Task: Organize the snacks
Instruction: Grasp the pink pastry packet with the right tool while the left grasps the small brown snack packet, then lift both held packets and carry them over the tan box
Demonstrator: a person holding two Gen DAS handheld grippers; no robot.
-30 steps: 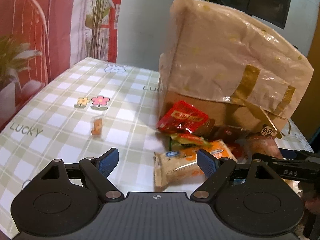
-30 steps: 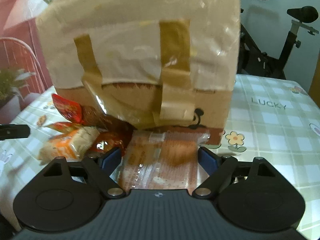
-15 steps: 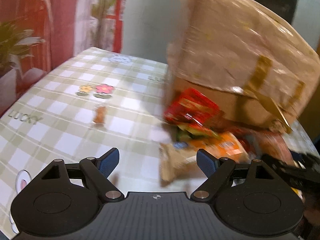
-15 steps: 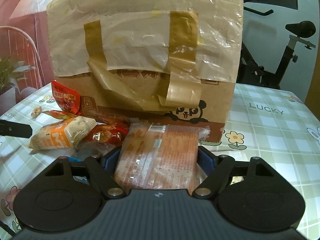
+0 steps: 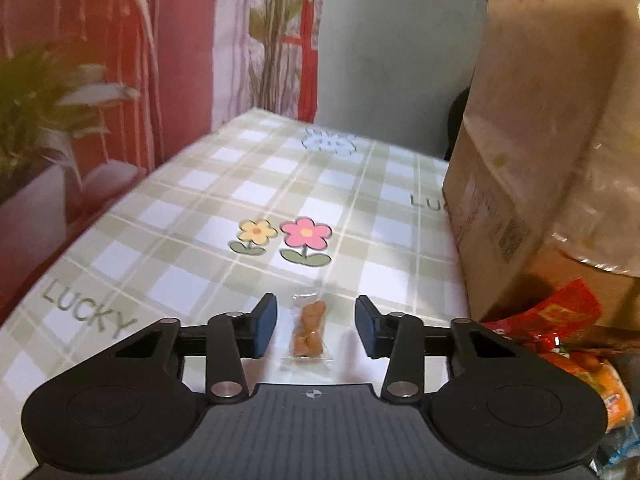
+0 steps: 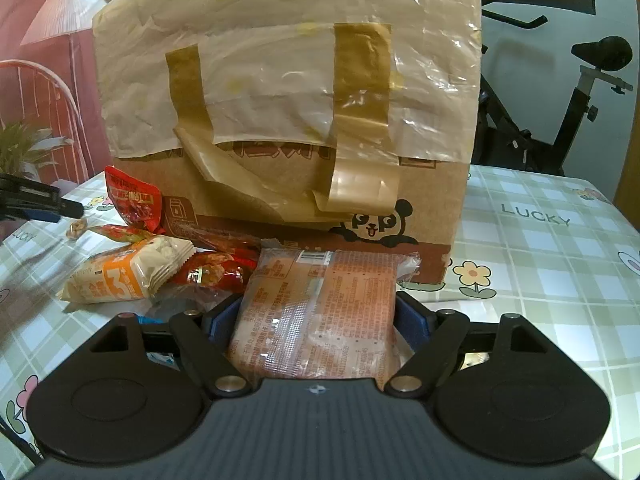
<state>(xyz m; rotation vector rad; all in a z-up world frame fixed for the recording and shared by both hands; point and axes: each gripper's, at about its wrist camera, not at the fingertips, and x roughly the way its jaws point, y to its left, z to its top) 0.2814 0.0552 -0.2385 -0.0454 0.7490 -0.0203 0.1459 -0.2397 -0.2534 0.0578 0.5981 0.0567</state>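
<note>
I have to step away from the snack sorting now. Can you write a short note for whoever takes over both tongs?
Left tongs: jaws have just been closing around the small clear nut packet, pads not yet touching.
Right tongs: shut on the large orange packet.
Other snacks, including the white-and-orange biscuit pack and red pouch, lie piled against the cardboard box.
Nothing looks sorted yet; all remains.

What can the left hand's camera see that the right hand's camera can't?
Only the left wrist view: the left tongs, jaws just closing around but not yet touching the tiny clear snack packet, and a pink flower print.

Only the right wrist view: the right tongs squeezing the big orange packet, a panda print, and an exercise bike.

Both: the cardboard box, checked tablecloth and red packet.
</note>
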